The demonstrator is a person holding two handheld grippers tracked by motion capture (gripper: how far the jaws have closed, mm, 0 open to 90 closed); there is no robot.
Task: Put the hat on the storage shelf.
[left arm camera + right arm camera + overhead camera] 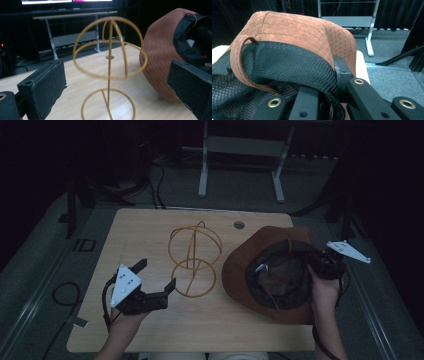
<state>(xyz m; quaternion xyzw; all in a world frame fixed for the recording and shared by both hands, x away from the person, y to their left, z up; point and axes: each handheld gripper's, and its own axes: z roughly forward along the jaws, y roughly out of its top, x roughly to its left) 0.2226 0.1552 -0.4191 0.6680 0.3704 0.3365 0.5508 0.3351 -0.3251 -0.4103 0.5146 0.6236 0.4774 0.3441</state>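
The brown hat (250,265) lies upside down on the right part of the wooden table (150,330), its opening with the black mesh lining (280,275) turned up and its far edge reaching past the table's right side. Seen from the left gripper view, the hat (160,55) is tipped, its suede brim raised and curving toward the stand. The right gripper (320,262) sits at the hat's right rim, in the person's right hand (325,292). In the right gripper view its jaws are clenched on the hat's edge (312,37), one jaw against the suede outside and the other buried in the mesh lining (274,65) inside; a thin suede strap (237,57) loops across the lining to the left of the grip.

Just to the left of the hat stands the yellow wire hat stand (194,257), apart from the brim, with a round ring base on the table and a dome of crossing hoops on a thin stem (109,75). A small round grommet hole (239,225) lies in the table beyond the hat, near the far edge.

Farther left of the hat, past the stand, the left gripper (156,276) is held above the table. Its jaws are spread wide with nothing between them, and they point toward the stand.
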